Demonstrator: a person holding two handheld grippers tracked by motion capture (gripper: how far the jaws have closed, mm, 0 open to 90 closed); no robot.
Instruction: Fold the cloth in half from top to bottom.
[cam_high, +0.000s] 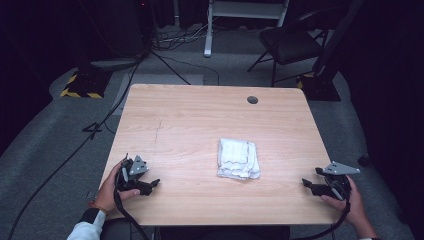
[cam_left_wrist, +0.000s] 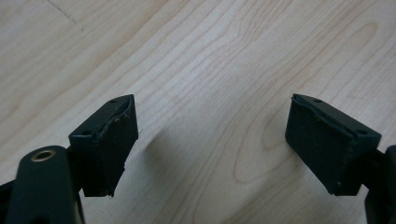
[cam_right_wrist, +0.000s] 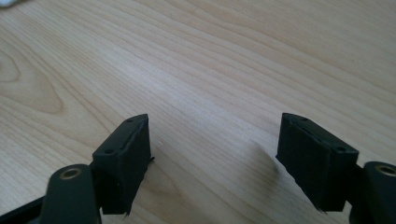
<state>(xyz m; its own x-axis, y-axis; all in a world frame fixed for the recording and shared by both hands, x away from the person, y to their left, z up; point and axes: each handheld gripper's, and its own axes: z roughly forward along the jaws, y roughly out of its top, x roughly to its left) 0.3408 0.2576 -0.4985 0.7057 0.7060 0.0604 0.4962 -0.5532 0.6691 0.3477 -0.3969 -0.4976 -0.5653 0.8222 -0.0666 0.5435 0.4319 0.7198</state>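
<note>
The folded white cloth (cam_high: 238, 159) lies right of the middle of the light wooden tabletop (cam_high: 190, 120). Both the left gripper (cam_high: 156, 183) and right gripper (cam_high: 305, 182) are released, empty, near the front corners. It looks finished; withdraw without touching it.

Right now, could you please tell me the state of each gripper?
Left gripper: open, holding nothing, over bare wooden table.
Right gripper: open, holding nothing, over the table.

1 folded towel (cam_high: 238, 158), 2 claws, 1 table (cam_high: 190, 115)
</note>
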